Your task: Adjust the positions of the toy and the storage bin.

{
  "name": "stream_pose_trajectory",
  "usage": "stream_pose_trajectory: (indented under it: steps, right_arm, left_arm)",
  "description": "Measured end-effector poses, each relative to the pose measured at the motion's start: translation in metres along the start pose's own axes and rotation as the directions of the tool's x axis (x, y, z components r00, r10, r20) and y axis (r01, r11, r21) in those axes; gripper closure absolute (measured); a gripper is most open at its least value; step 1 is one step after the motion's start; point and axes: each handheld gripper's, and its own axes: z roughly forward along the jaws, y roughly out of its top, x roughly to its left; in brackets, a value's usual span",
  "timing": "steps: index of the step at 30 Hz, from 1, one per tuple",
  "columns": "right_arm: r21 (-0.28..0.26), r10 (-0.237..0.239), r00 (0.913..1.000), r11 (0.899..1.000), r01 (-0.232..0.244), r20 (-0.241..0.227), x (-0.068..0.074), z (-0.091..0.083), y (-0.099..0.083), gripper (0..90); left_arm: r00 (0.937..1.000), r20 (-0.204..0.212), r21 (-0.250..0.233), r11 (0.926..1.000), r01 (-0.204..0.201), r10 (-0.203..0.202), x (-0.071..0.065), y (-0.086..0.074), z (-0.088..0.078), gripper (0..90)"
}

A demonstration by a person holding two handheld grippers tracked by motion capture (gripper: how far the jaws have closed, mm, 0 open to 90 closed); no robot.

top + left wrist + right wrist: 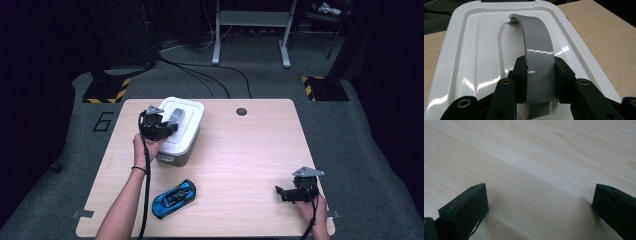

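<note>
I have the left gripper (pixel 540 82) clamped on the grey handle (pixel 537 50) of the white storage box (pixel 179 131), a pad pressed to either edge of the strap, the lid (pixel 474 62) spreading out ahead of the jaws. My read: this is the grasp before lifting the lid or the box. The next move calls for a straight upward pull without twisting. My right gripper (pixel 539 205) rests wide open, holding nothing, over bare table (pixel 536 157). A blue toy car (pixel 174 198) lies well behind the left gripper.
</note>
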Motion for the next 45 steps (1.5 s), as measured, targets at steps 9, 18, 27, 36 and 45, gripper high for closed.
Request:
stream_pose_trajectory:
  steps: [9,18,27,36,45]
  right_arm:
    - [-0.002,0.001,1.0,1.0,-0.001,0.002,0.0,0.0,0.0,0.0]
    - [-0.001,0.0,1.0,1.0,0.0,0.001,0.0,0.0,0.0,0.0]
    - [-0.002,0.0,1.0,1.0,0.0,0.003,0.0,0.0,0.0,0.0]
    - [0.0,0.003,1.0,1.0,-0.003,0.002,0.001,0.0,0.0,0.0]
    - [-0.003,-0.003,1.0,1.0,0.003,0.006,0.0,0.0,0.0,0.1]
  left_arm:
    - [0.9993,0.035,-0.001,0.9999,-0.013,0.013,-0.01,0.002,0.005,67.6]
    - [0.9959,0.081,0.005,0.9991,-0.042,0.041,-0.024,0.006,0.013,67.7]
    - [0.9907,0.118,0.001,0.9977,-0.068,0.068,-0.037,0.01,0.02,67.8]
    - [0.9858,0.155,-0.003,0.9979,-0.065,0.064,-0.042,0.012,0.025,67.8]
    - [0.9825,0.178,-0.005,0.9984,-0.056,0.056,-0.045,0.012,0.027,68.0]
